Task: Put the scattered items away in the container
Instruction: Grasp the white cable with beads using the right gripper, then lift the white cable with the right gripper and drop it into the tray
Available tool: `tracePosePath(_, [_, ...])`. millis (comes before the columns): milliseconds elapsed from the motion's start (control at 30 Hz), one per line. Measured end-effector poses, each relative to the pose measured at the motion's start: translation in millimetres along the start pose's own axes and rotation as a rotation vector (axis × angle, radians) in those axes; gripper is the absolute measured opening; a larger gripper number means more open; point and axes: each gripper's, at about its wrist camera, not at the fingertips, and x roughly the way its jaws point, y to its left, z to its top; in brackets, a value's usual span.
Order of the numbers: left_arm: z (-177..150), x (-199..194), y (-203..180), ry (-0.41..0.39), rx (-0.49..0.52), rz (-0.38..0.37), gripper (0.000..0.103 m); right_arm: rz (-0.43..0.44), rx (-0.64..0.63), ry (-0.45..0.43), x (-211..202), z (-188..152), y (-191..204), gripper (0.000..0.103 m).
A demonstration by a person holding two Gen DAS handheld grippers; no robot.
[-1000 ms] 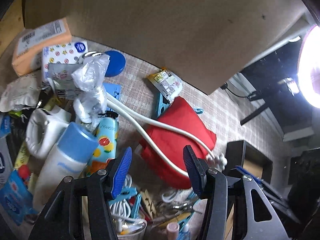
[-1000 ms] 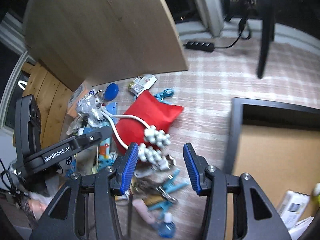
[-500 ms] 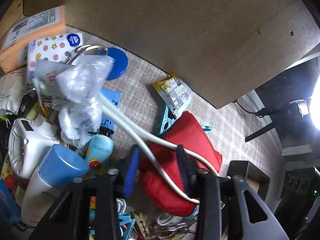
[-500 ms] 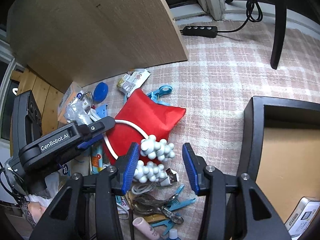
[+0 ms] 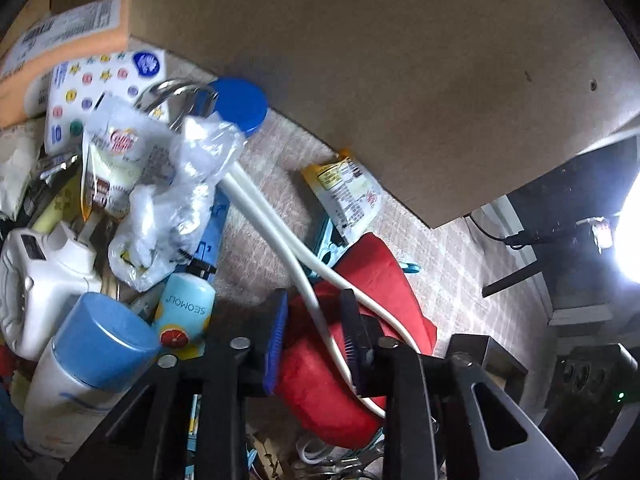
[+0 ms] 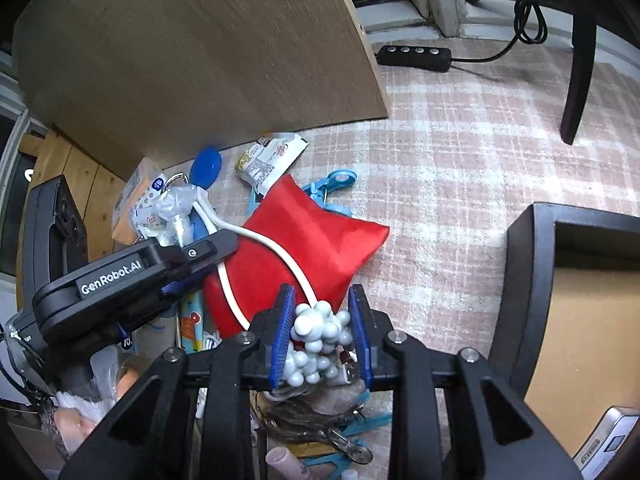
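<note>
On the left of the left wrist view, a white bottle with a light blue cap (image 5: 76, 364) is seen lying beside a white plastic jug (image 5: 44, 280) and a crumpled clear plastic wrapper (image 5: 176, 204). A thick white cord (image 5: 276, 236) is led from that clutter across a red satin cushion (image 5: 380, 292) on the pink checked rug (image 5: 460, 276). The left gripper (image 5: 314, 344) is set narrow over the cushion; its jaws have been closing within the last second, and the cord is seen between the blue pads, though whether it is pinched cannot be told.

In the right wrist view, the left gripper (image 6: 176, 286) is found at the left edge of the red satin cushion (image 6: 308, 248). The thick white cord (image 6: 280, 256) is run over the cushion to a cluster of white beads (image 6: 318, 332). The right gripper (image 6: 320, 334) has just been closing, and the cluster is pressed between its blue pads. At the right, a black-framed container with a tan floor (image 6: 532, 280) is seen, well apart from the cushion.
</note>
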Motion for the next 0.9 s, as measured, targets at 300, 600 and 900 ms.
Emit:
tracePosePath(300, [-4, -11, 4, -0.032, -0.002, -0.014, 0.013, 0.048, -0.005, -0.013, -15, -5, 6, 0.027])
tracePosePath(600, [-14, -40, -3, -0.082, 0.03, -0.038, 0.008, 0.09, -0.051, -0.017, -36, -19, 25, 0.027])
tracePosePath(900, [-42, -67, -29, -0.093, 0.096, -0.081, 0.007, 0.129, -0.063, -0.043, -71, -50, 26, 0.026])
